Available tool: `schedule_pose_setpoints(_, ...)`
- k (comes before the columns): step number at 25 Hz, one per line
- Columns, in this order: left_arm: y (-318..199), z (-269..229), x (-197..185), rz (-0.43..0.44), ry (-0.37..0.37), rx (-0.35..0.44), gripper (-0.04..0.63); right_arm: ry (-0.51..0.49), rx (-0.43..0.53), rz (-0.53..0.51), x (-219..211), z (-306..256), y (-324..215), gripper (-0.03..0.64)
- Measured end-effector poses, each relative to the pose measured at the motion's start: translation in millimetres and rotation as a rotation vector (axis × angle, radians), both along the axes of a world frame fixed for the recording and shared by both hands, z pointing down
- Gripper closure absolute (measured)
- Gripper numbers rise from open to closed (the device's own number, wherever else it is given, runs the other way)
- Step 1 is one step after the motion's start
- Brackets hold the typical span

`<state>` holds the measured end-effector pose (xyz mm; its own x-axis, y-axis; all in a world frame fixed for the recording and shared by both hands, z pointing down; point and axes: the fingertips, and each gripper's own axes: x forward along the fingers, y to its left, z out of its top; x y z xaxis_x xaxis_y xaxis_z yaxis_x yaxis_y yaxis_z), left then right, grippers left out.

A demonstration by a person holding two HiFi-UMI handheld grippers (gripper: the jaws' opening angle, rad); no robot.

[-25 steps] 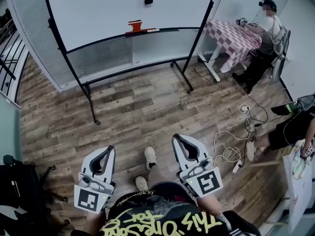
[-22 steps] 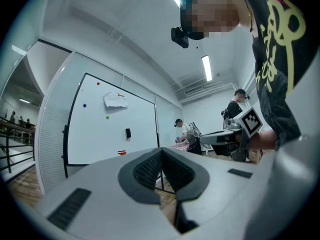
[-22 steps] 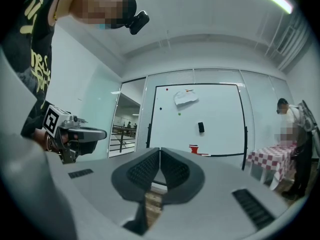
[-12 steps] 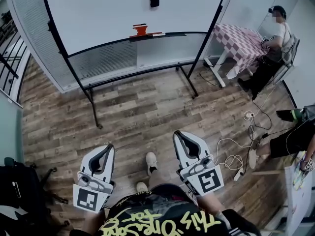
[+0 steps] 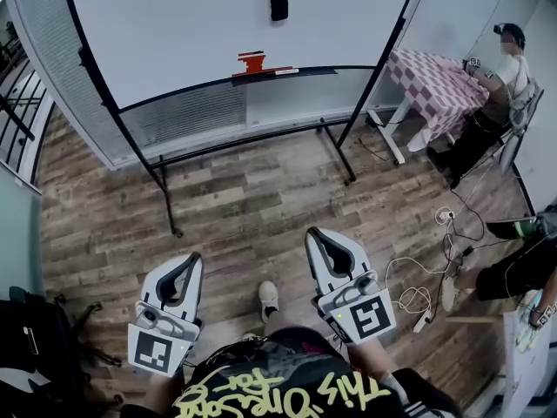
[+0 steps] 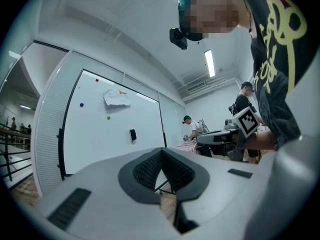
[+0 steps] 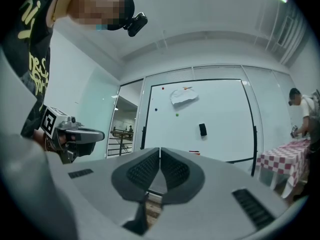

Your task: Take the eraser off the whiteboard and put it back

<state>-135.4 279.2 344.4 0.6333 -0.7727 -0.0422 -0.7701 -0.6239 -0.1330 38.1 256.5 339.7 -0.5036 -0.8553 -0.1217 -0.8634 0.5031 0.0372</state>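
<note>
Jaws of the left gripper (image 6: 161, 153) are together with nothing between them; jaws of the right gripper (image 7: 160, 150) are likewise together and empty. In the head view both grippers occupy the lower half of the frame, side by side and apart, above a wood-plank floor (image 5: 244, 198), their tips directed toward the top of the frame. The eraser (image 5: 278, 4), a small black block, sits on the face of the whiteboard (image 5: 174, 33) at top centre, well apart from both grippers. Below it, on the board's ledge (image 5: 305, 70), rests a red object (image 5: 252, 61). In the right gripper view a crumpled sheet of paper (image 7: 181, 96) is on the board above the eraser, with small coloured dots (image 7: 176, 115) near it. At the upper right of the head view a seated person (image 5: 503, 77) is at a tabletop (image 5: 431, 81) with a checked cloth; white cables (image 5: 416, 281) lie on the floor at the right.
</note>
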Motion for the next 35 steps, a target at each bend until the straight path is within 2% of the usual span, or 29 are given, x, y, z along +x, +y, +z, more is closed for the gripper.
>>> schedule_pose_setpoints(6, -25.0, -7.1, 7.6, -0.016, -0.008, 0.013, 0.589, 0.034, -0.034, -0.020, 8.9, 7.5, -28.5, 0.606)
schedule_pose_setpoints(20, -73.5, -10.2, 28.0, -0.078, 0.005, 0.031, 0.589, -0.012, 0.011, -0.100, 20.8, -5.6, -84.5, 0.606)
schedule_pose_setpoints(27, -88.2, -8.4, 42.0, -0.090, 0.006, 0.035, 0.589, 0.013, -0.020, -0.129, 31.2, 5.3, -101.3, 0.606)
schedule_pose_setpoints(35, -93.8, -4.8, 44.2, -0.090, 0.021, 0.021, 0.589, -0.028, 0.008, -0.134, 25.1, -0.9, -107.1, 0.606)
